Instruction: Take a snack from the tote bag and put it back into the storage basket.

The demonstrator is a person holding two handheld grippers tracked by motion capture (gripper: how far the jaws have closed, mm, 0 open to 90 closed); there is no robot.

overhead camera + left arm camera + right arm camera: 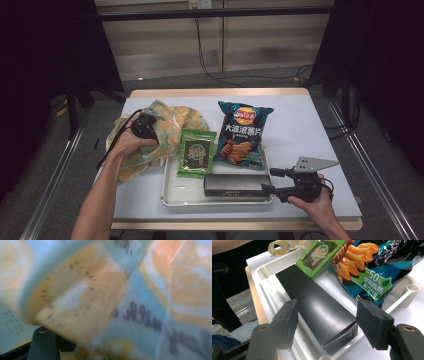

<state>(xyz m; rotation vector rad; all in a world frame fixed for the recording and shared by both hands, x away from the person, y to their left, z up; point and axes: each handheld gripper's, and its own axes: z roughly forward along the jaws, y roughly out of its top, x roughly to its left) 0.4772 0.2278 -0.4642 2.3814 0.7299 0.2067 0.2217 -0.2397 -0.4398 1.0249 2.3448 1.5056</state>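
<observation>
White tabletop (pixel 300 125) is covered at left by a printed cloth bag (pixel 165 131), into which the left gripper (pixel 145 126) is pressed; its jaw state cannot be told. Between the spread jaws of the right gripper (pixel 327 322), a black box (pixel 317 307) is seen in a tray (pixel 269 285), with a green packet (pixel 319 255) and chip bag (pixel 367 267) beyond.

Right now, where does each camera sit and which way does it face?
High view: above the near table edge, facing forward and down on the tray; both forearms show.
Left gripper view: on the left claw, pressed close to the printed bag.
Right gripper view: on the right claw, facing the black box.
Shared: box, chips.
</observation>
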